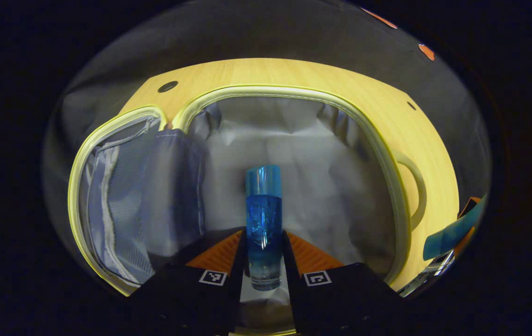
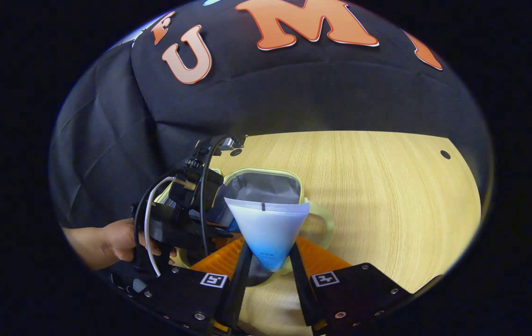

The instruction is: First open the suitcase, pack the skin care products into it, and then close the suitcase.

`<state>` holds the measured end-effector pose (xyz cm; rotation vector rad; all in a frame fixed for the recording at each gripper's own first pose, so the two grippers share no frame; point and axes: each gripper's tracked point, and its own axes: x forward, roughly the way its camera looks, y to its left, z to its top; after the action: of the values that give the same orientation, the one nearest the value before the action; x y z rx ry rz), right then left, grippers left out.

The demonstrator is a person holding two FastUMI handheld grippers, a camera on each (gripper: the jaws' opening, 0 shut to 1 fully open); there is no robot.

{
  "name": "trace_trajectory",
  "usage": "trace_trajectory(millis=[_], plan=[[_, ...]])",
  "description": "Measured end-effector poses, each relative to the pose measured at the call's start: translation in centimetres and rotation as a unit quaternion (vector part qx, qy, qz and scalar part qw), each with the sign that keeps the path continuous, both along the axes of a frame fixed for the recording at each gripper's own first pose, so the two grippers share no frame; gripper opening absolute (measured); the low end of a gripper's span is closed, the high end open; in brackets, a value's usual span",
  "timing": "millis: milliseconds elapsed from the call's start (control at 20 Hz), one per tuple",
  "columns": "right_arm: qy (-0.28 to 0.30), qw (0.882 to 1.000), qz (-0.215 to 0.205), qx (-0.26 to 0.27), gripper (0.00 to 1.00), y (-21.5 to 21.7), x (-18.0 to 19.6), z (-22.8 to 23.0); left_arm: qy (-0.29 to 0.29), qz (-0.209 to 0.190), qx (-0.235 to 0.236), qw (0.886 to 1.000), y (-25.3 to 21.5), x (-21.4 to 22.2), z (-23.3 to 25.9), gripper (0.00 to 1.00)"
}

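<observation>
a: what's everything sitting on?
b: a light wooden table [image 2: 377, 196] with a round grommet hole near a far corner.
a: and what lies on the table itself?
b: the open suitcase [image 1: 389, 154], pale yellow-green rimmed, lying flat with its grey lining up. its lid [image 1: 107, 205] is folded out beside it, mesh pocket showing.
a: anything else on the wood?
b: the suitcase's side handle rests against the tabletop; the rest of the wood around it is bare grain.
</observation>
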<state>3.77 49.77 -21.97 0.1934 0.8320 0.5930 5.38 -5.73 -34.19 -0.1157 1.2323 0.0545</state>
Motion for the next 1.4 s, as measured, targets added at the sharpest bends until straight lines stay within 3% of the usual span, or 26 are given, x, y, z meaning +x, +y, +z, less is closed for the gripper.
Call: trace_trajectory(millis=[300, 450, 600, 650, 750, 1050, 1100, 1150, 1350, 1400], plan=[[0.029, 0.999, 0.014, 0.008, 0.51, 2.1, 0.2, -1.6, -0.125, -0.002, 0.044, 0.991, 4.5, 1.9, 6.9, 0.5], [0.036, 0.999, 0.009, 0.002, 0.51, 3.3, 0.8, -3.0, -0.181, -0.004, 0.069, 0.981, 6.9, 1.4, 10.8, 0.65], [0.056, 0.998, 0.008, -0.003, 0.52, 4.5, 0.9, -4.4, -0.221, 0.002, 0.089, 0.971, 9.3, 0.4, 13.7, 0.88], [0.066, 0.998, 0.007, -0.009, 0.52, 4.9, 0.9, -5.1, -0.232, 0.006, 0.097, 0.968, 10.2, 0.1, 14.4, 0.9], [0.084, 0.996, 0.004, -0.019, 0.52, 5.3, 1.0, -6.3, -0.264, 0.021, 0.124, 0.956, 12.5, -0.3, 16.0, 0.93], [0.123, 0.991, -0.029, -0.034, 0.51, 6.4, 1.8, -8.4, -0.28, 0.085, 0.162, 0.942, 19.7, -4.0, 17.5, 0.96], [0.124, 0.991, -0.033, -0.036, 0.58, 6.4, 1.9, -8.5, -0.282, 0.098, 0.165, 0.94, 20.9, -4.5, 17.6, 0.96], [0.125, 0.991, -0.035, -0.035, 0.59, 6.4, 1.9, -8.4, -0.286, 0.111, 0.168, 0.937, 22.2, -4.9, 17.8, 0.96], [0.11, 0.992, -0.044, -0.037, 0.53, 6.0, 2.0, -7.5, -0.29, 0.158, 0.172, 0.928, 27.1, -6.7, 17.6, 0.96], [0.101, 0.993, -0.049, -0.036, 0.64, 5.7, 2.2, -7.0, -0.29, 0.166, 0.172, 0.926, 28.3, -7.3, 17.7, 0.96]])
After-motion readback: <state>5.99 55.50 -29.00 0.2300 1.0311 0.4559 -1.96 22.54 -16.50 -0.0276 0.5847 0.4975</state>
